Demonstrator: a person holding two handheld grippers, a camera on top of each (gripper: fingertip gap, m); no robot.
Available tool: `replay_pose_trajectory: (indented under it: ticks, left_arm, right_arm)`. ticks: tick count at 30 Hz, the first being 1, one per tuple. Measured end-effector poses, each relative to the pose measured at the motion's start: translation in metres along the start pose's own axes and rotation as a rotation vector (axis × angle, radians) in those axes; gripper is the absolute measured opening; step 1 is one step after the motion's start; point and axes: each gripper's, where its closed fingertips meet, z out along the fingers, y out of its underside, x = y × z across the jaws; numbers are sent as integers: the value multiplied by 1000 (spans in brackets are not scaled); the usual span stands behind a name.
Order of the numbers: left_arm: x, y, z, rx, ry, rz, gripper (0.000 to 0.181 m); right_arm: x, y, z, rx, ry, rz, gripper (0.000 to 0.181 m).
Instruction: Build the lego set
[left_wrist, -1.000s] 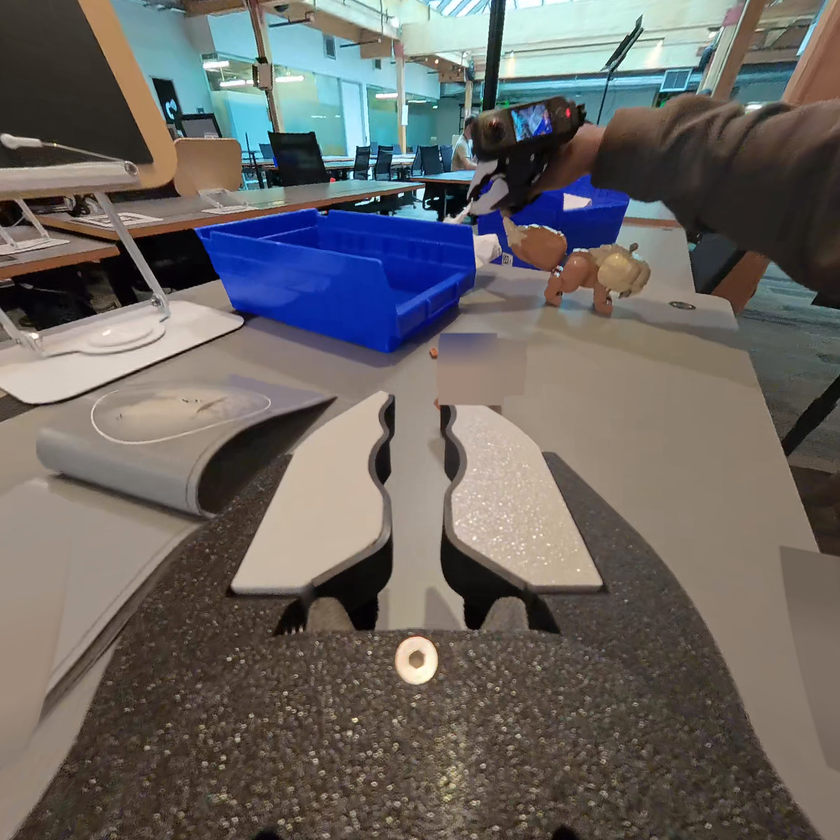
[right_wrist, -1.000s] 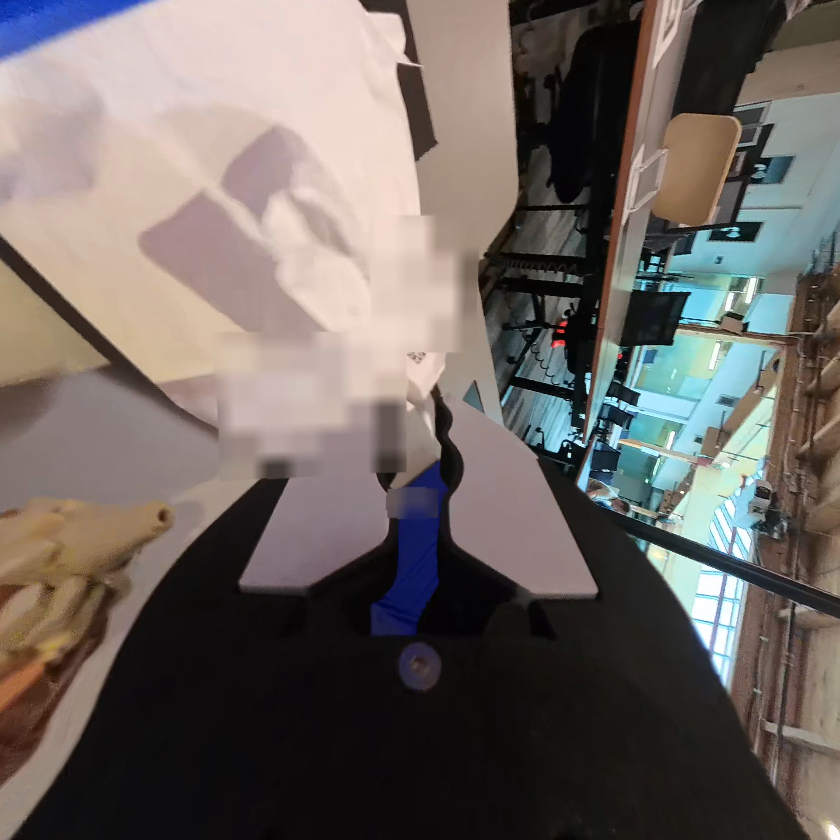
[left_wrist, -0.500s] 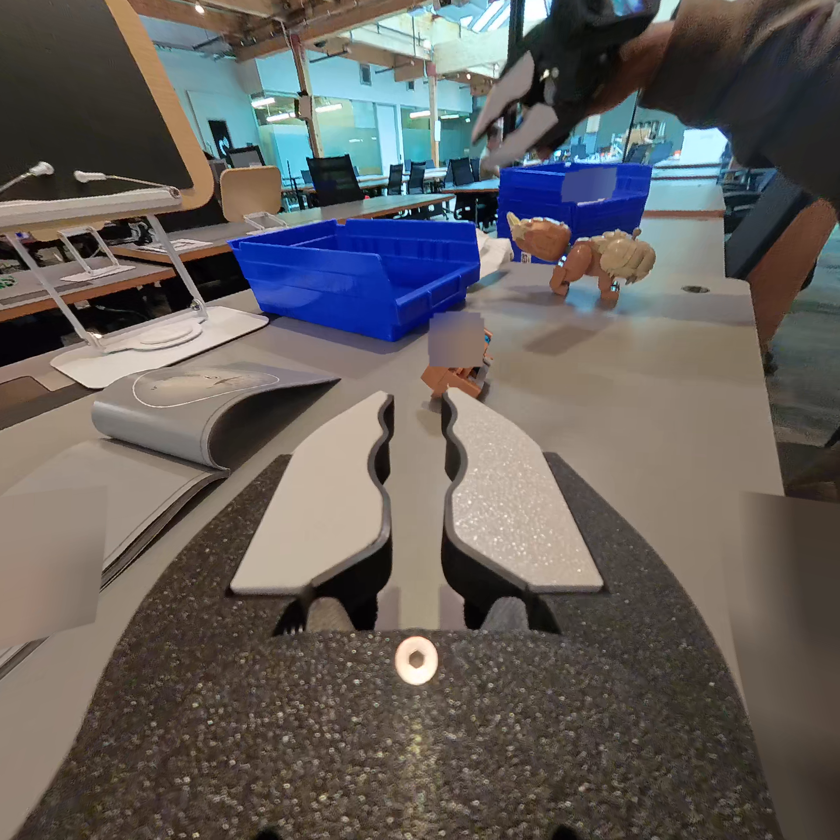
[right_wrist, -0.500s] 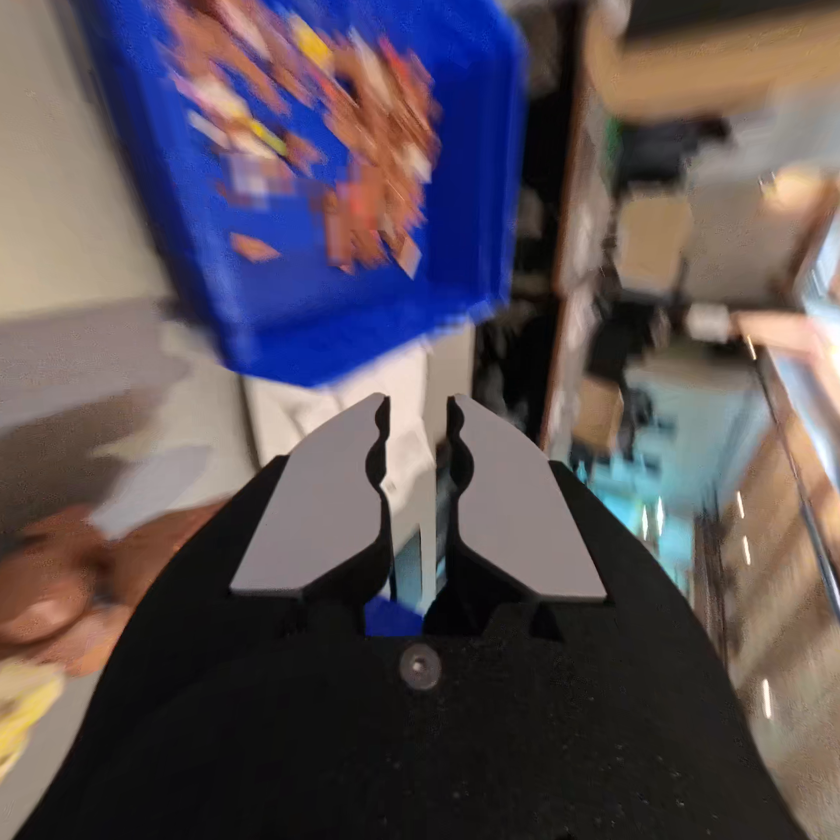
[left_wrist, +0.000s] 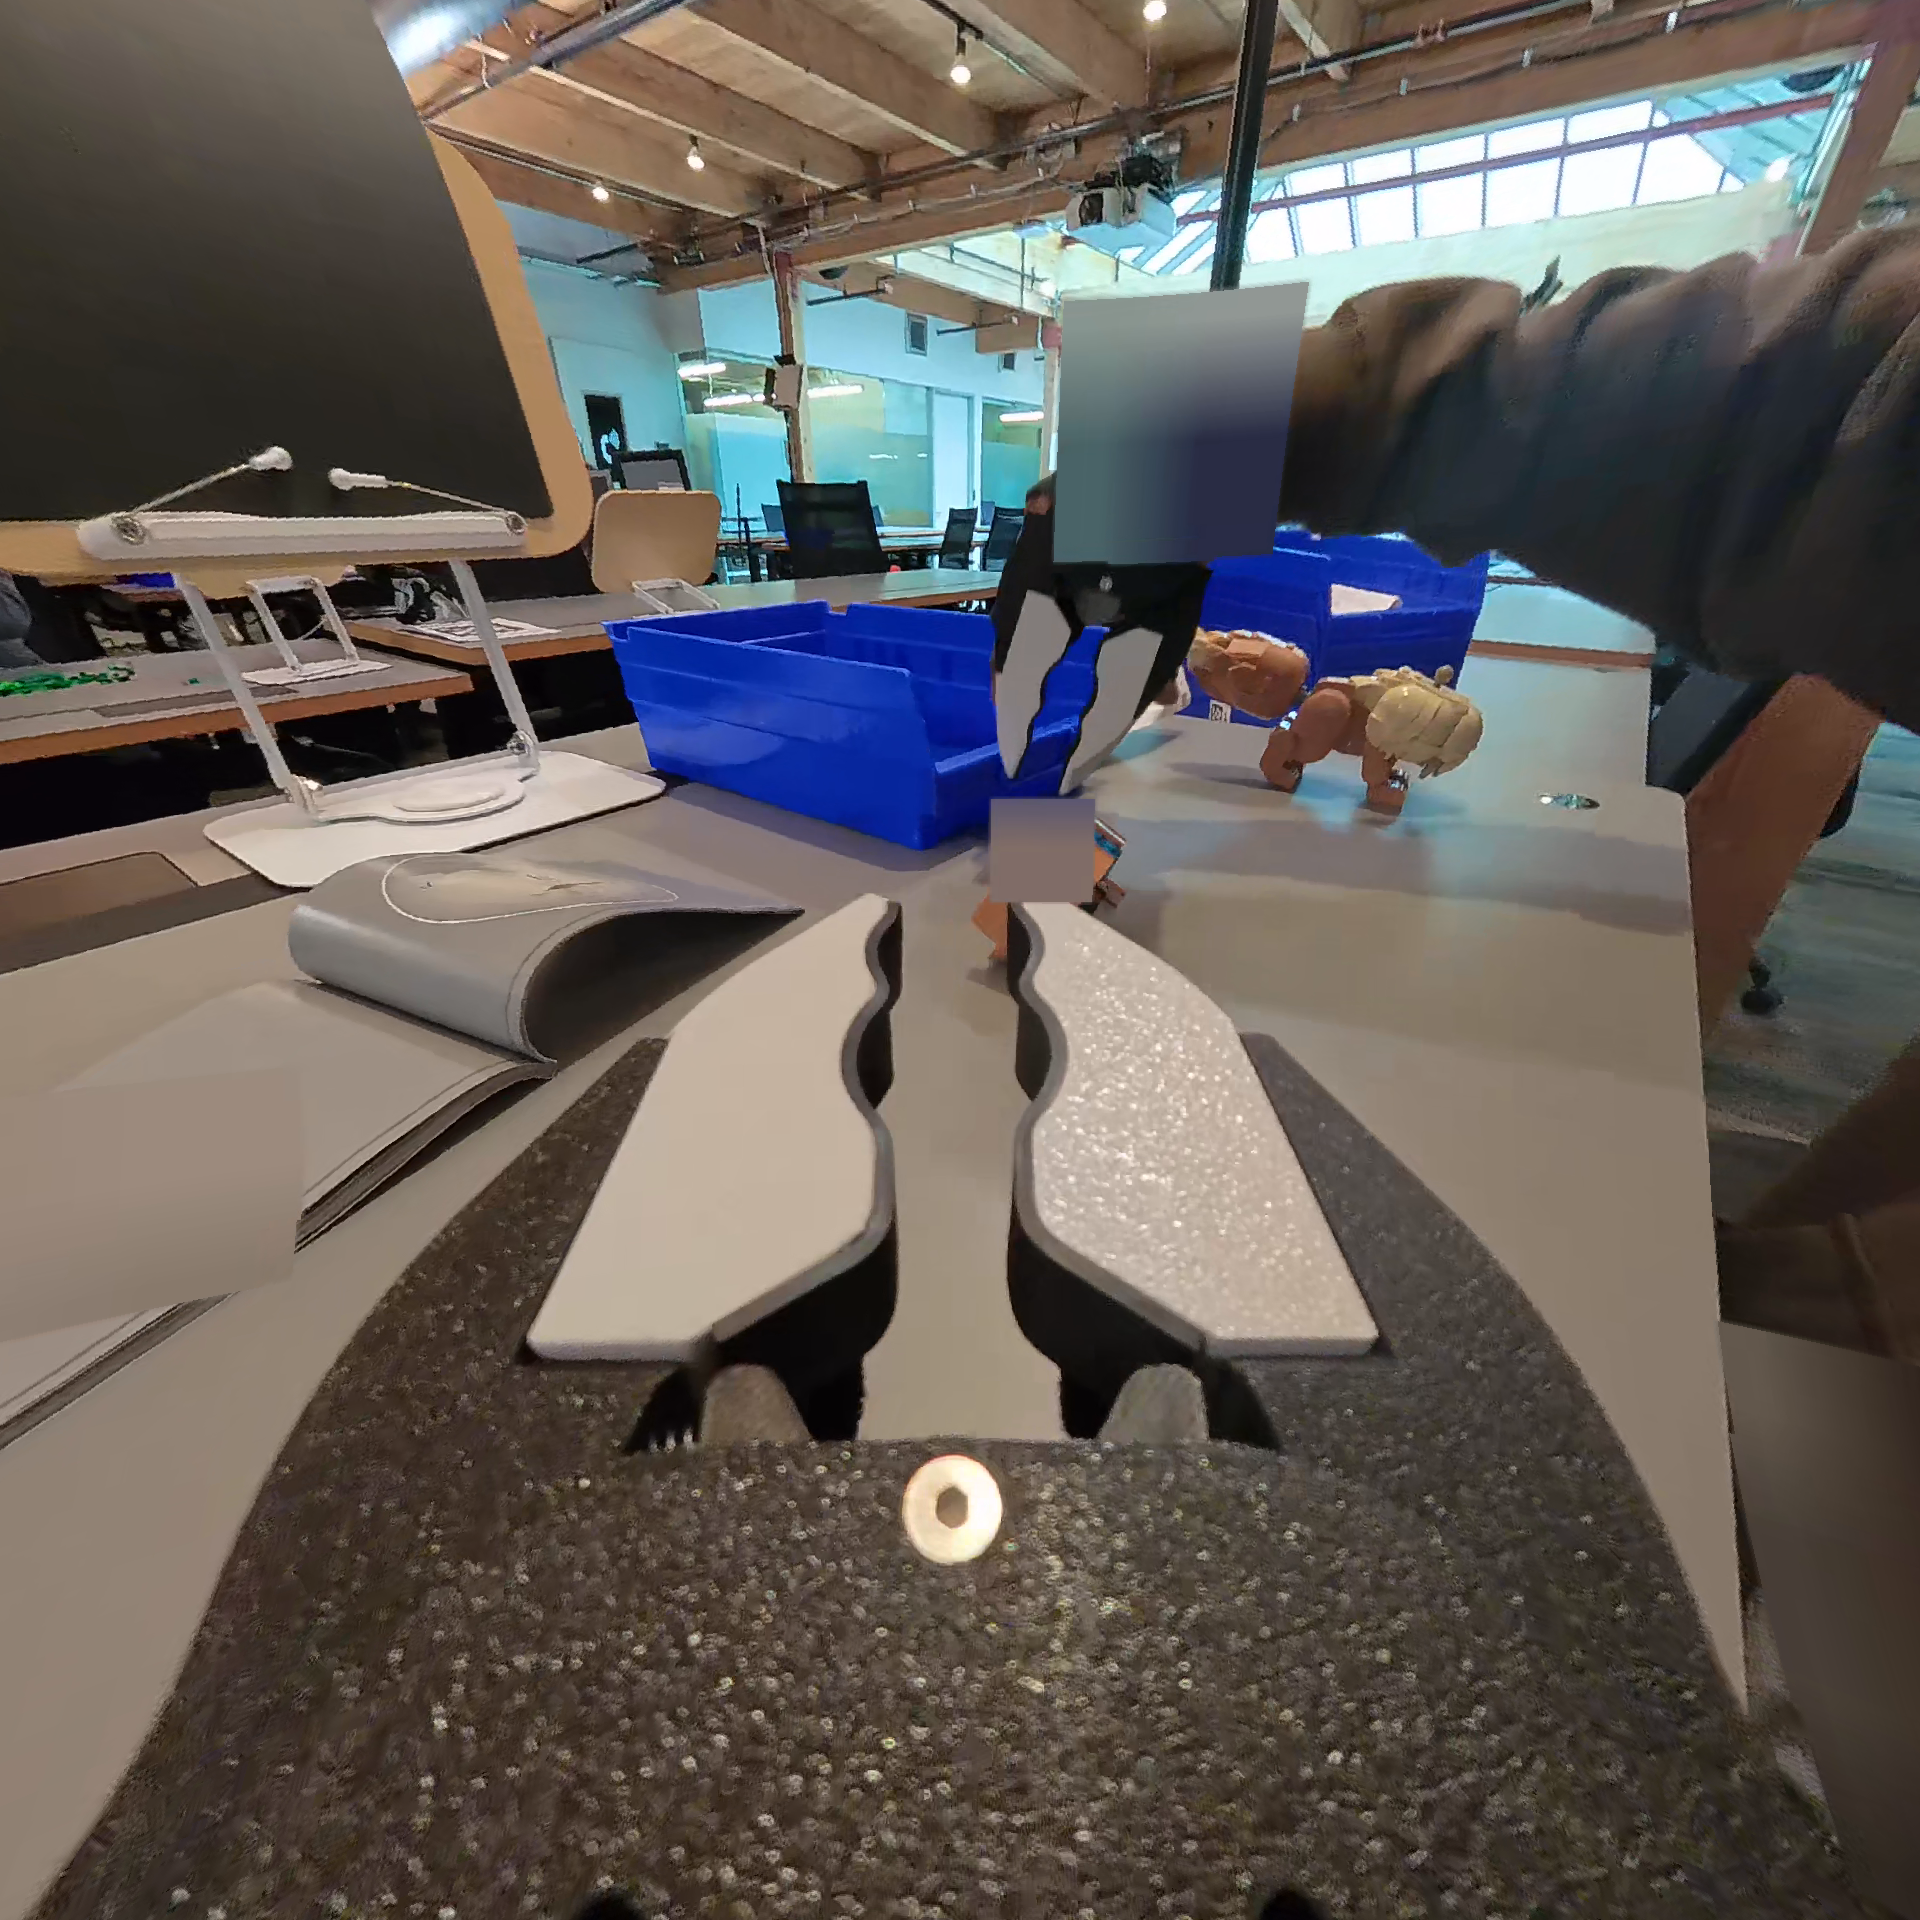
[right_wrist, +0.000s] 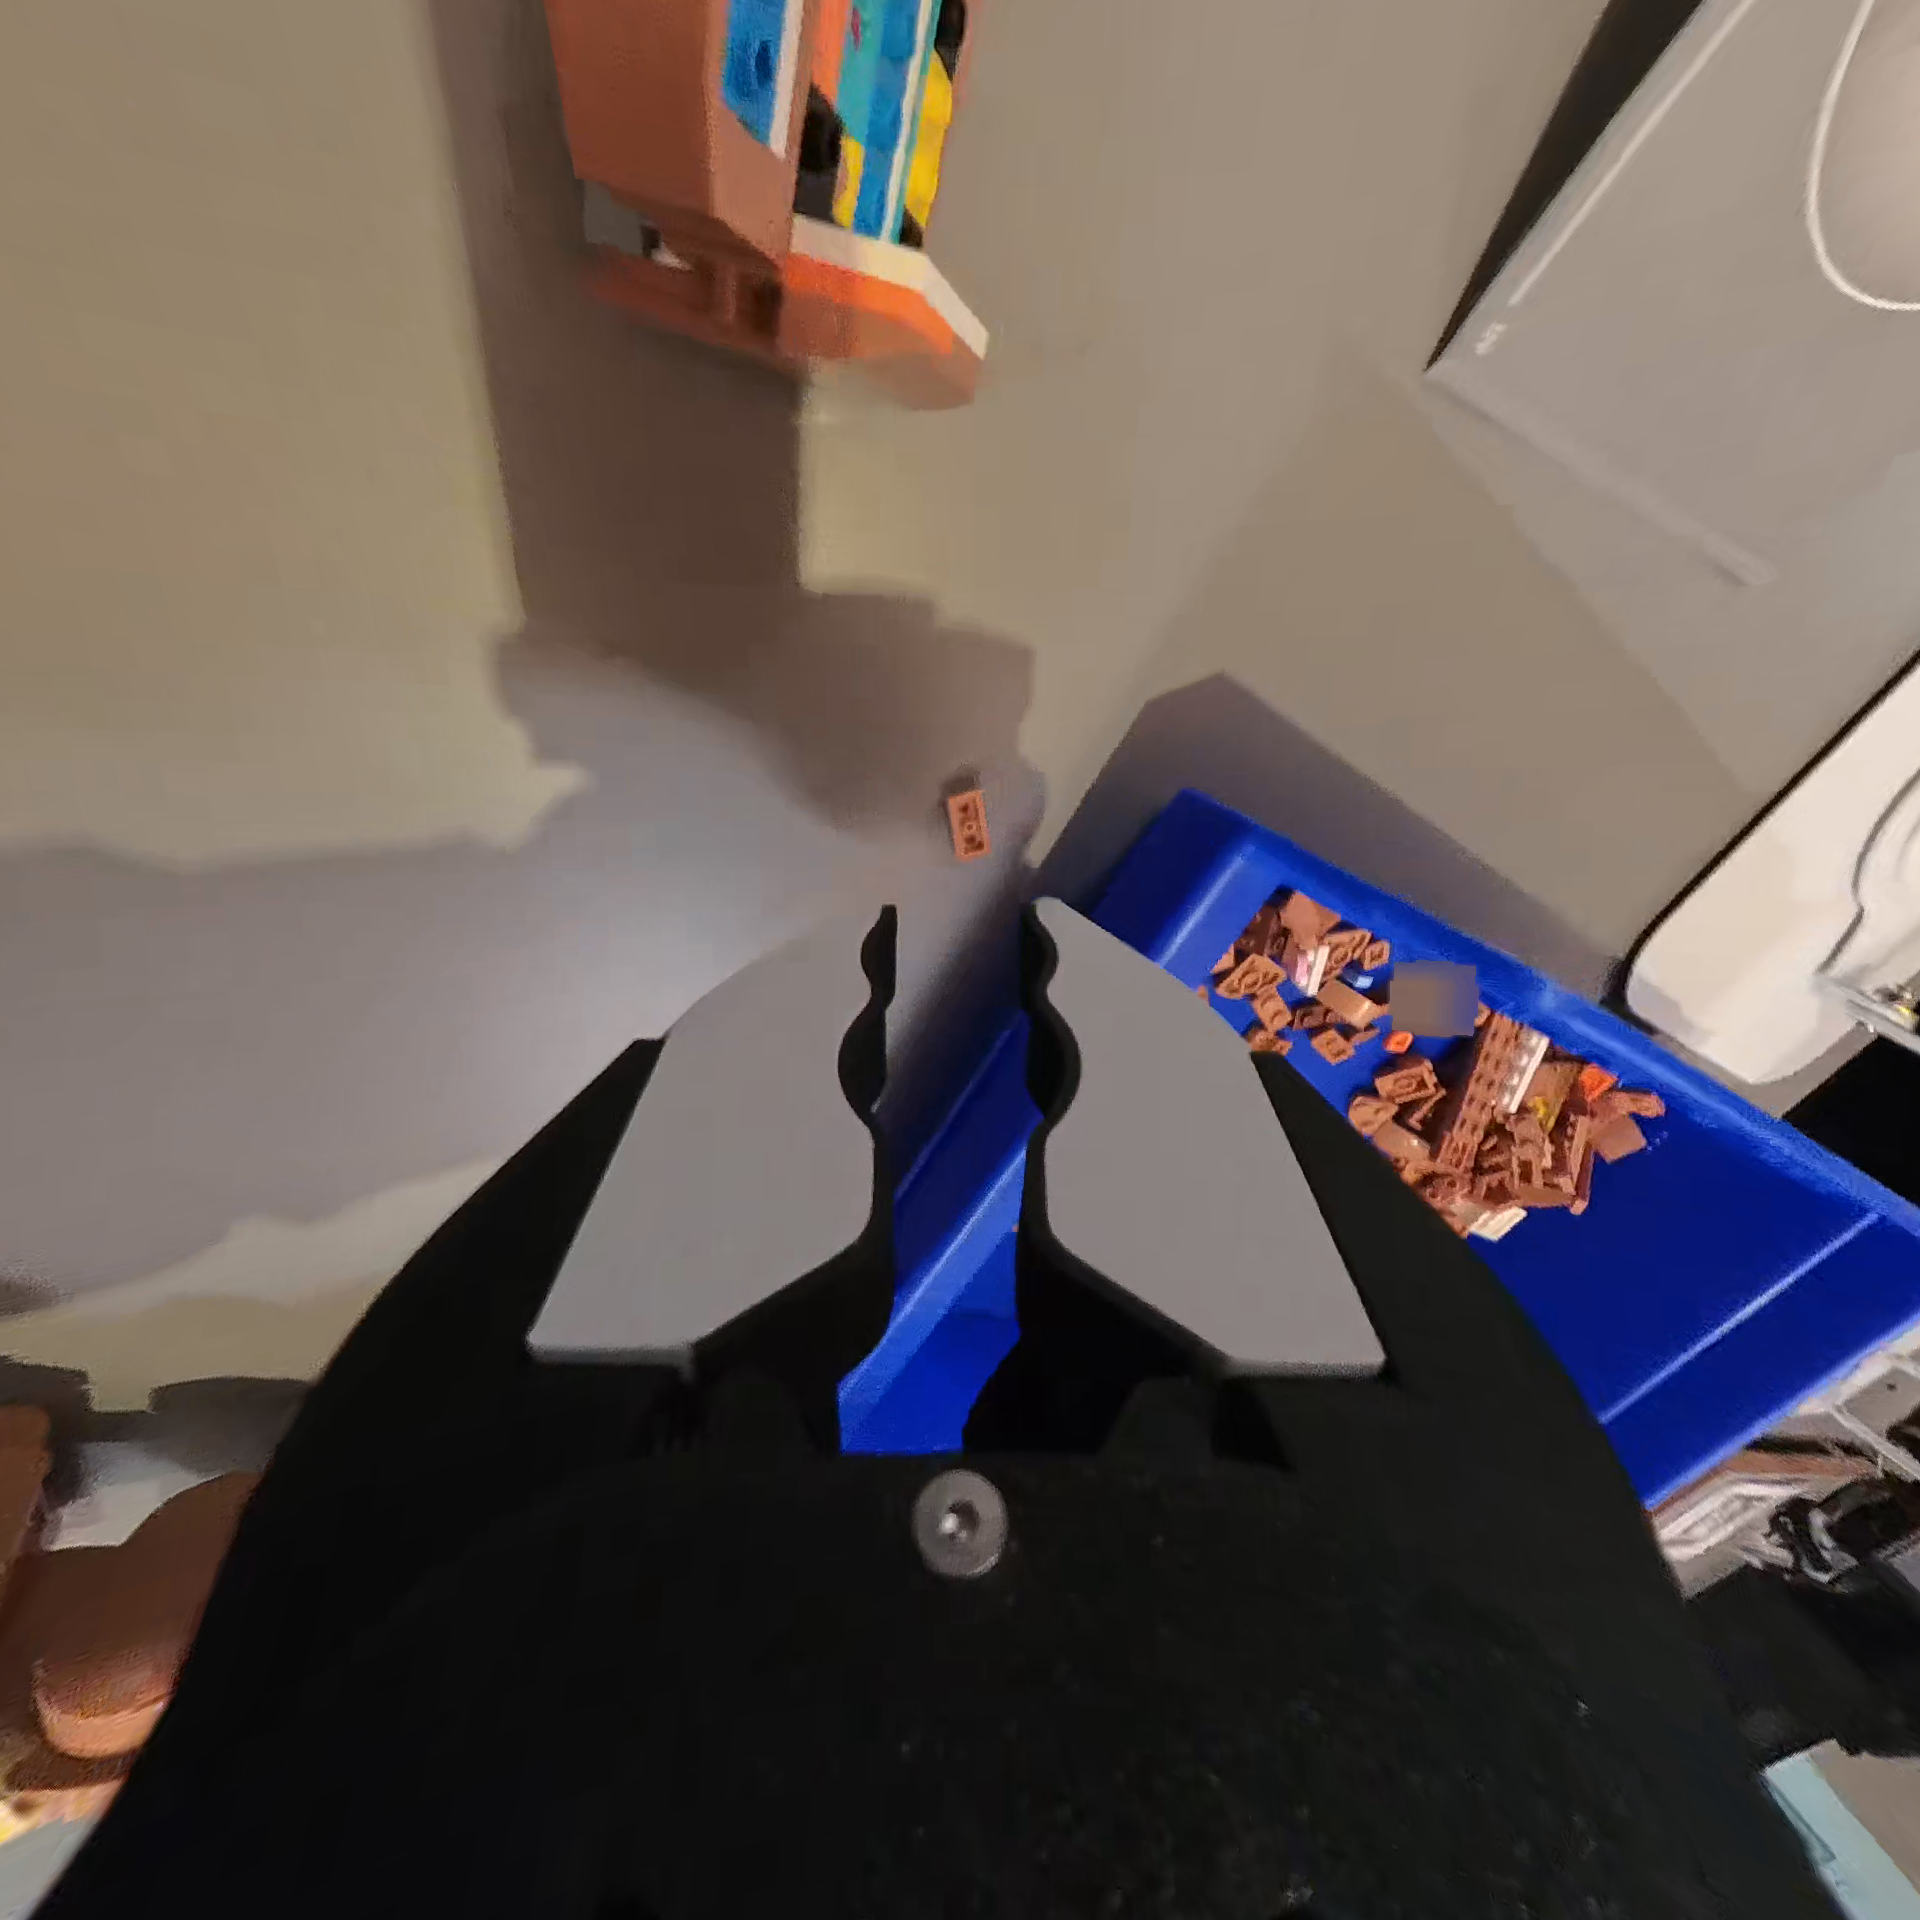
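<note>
Hovering low over the grey worktop (left_wrist: 1351, 1039), the left tongs (left_wrist: 954, 920) stand a little parted with nothing between them. Just past their tips sits the task's thing, a small half-built brick model in brown and orange with blue, yellow and white parts inside (right_wrist: 769, 187), partly hidden in the left view by a blur patch. I judge it light and rigid but easily broken apart at its joins, so a hold across its solid brown flanks, low and square, looks safer than a pinch on the thin orange plate that juts from its base. Left of it lies an open grey instruction booklet (left_wrist: 499, 935) with a curling page. Above the model hang the right tongs (left_wrist: 1075, 707), pointing down, slightly open and empty, held by an arm in a dark brown sleeve (left_wrist: 1610, 436). A single small brown brick (right_wrist: 966, 826) lies loose on the worktop near the corner of a blue plastic bin (left_wrist: 831, 727) that holds a heap of brown pieces (right_wrist: 1455, 1091). Farther right stands a finished tan and brown brick animal (left_wrist: 1361, 727), with a second blue bin (left_wrist: 1371, 623) behind it. A white tablet stand (left_wrist: 416, 790) sits far left. The matt worktop looks smooth; beyond it is an open office with timber beams.
</note>
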Motion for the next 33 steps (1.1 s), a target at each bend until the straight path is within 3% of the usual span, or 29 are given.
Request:
replay_pose_trajectory:
  ticks: [10, 24, 33]
  left_arm:
    - [-2, -2, -2, 14, -5, -22, 19]
    - [0, -3, -2, 19, 5, -17, 19]
    - [1, -8, -4, 55, 24, -52, 18]
  right_arm:
    - [3, -6, 28, -35, -75, -73, 19]
    - [-3, 0, 35, -154, -95, -217, 16]
    - [-1, -1, 42, -193, -122, -213, 20]
